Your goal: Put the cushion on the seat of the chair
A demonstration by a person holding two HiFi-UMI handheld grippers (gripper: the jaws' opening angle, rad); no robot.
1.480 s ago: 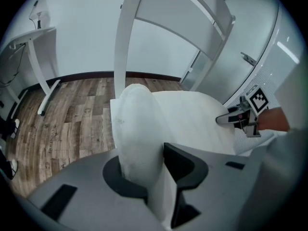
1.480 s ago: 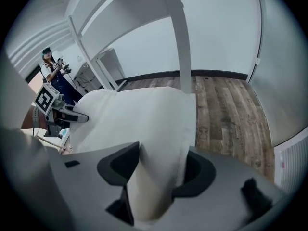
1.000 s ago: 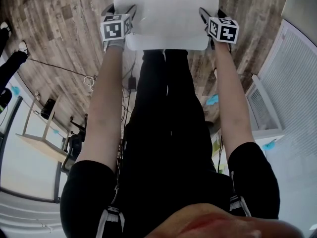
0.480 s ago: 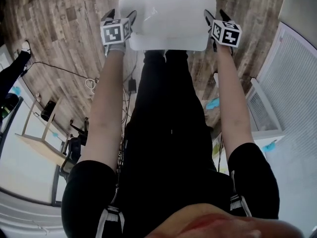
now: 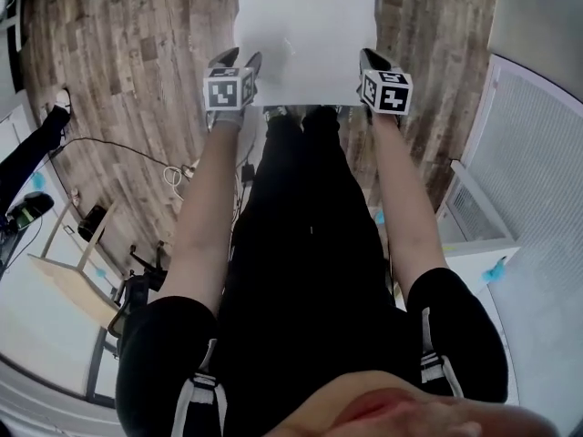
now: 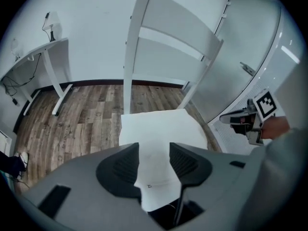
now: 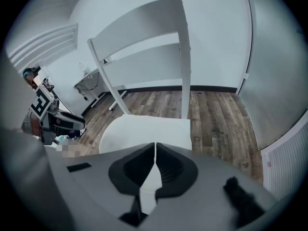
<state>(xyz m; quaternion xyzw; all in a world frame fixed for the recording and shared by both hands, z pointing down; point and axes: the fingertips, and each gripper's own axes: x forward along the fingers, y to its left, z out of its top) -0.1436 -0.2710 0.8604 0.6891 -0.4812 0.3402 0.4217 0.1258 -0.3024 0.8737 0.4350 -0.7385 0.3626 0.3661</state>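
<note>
Last step, seemingly finished: flat white square cushion (image 5: 305, 44) lying on the seat of the white slatted wooden chair (image 6: 168, 28). Over its near edge, left gripper (image 6: 154, 159) apart, just narrowing, empty; right gripper (image 7: 155, 158) just closed together, empty. Next, probably: merely drawing clear.

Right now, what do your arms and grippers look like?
Both arms wear short black sleeves. The left gripper and right gripper have grey bodies with dark ribbed pads, and each carries a white cube printed with black square markers.
</note>
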